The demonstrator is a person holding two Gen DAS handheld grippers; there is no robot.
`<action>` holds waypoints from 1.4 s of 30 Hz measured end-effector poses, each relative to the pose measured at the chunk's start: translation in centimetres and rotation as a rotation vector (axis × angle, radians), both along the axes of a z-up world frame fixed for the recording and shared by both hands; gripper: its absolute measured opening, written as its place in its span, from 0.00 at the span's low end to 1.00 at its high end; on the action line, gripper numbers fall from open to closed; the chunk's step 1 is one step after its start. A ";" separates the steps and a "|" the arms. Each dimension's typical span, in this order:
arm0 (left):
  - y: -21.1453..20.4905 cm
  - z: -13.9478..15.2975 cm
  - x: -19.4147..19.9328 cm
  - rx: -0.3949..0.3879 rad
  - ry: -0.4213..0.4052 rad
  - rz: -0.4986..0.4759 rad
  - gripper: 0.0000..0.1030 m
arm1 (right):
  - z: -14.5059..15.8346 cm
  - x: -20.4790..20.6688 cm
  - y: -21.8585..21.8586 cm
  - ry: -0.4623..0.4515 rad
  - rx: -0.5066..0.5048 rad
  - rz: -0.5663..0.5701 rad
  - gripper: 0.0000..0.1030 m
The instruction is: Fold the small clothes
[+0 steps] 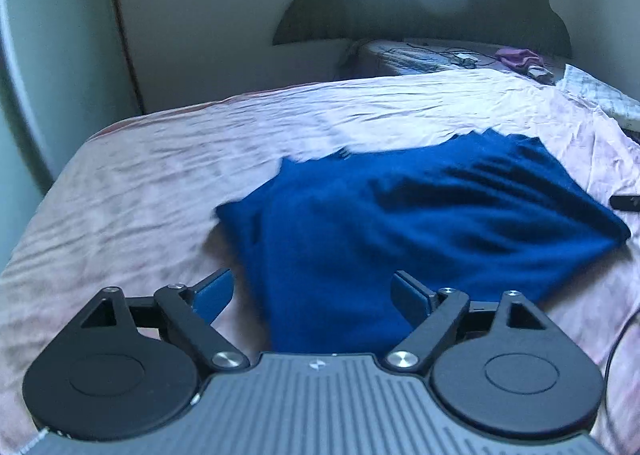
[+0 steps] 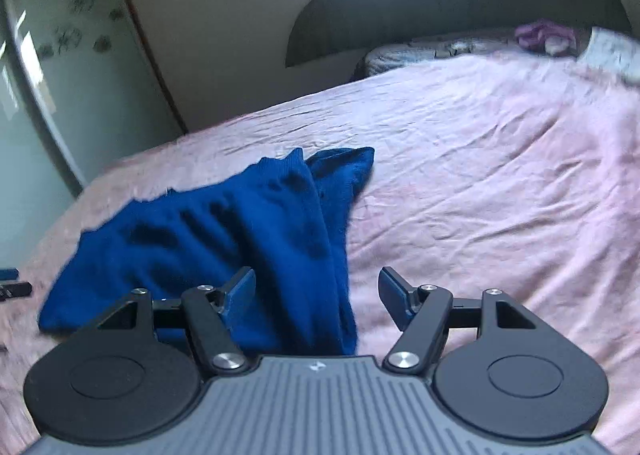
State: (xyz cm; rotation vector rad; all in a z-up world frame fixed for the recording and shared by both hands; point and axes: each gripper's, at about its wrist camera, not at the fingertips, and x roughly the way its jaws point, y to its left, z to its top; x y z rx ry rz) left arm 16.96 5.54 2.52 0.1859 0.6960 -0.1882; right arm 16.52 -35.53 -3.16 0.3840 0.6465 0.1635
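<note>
A dark blue knit garment (image 1: 404,211) lies rumpled and partly folded on the pink bedsheet (image 1: 132,183). My left gripper (image 1: 316,291) hangs over the garment's near left part with its jaws wide apart and nothing pinched between them. In the right wrist view the same garment (image 2: 224,231) lies to the left, with a folded strip running toward the camera. My right gripper (image 2: 318,291) stands open above that strip's right edge and the bare sheet (image 2: 500,183); its pads press on nothing.
A dark arched headboard (image 1: 420,3) and pillows (image 1: 412,55) stand at the far end. A purple cloth (image 1: 518,57) lies there too. A white wardrobe (image 1: 48,55) rises on the left. The other gripper's finger (image 1: 626,202) shows at the right edge.
</note>
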 end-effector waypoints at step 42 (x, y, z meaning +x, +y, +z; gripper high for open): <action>-11.9 -6.8 11.0 0.085 0.108 0.030 0.99 | -4.2 5.3 -3.5 0.054 0.300 0.089 0.62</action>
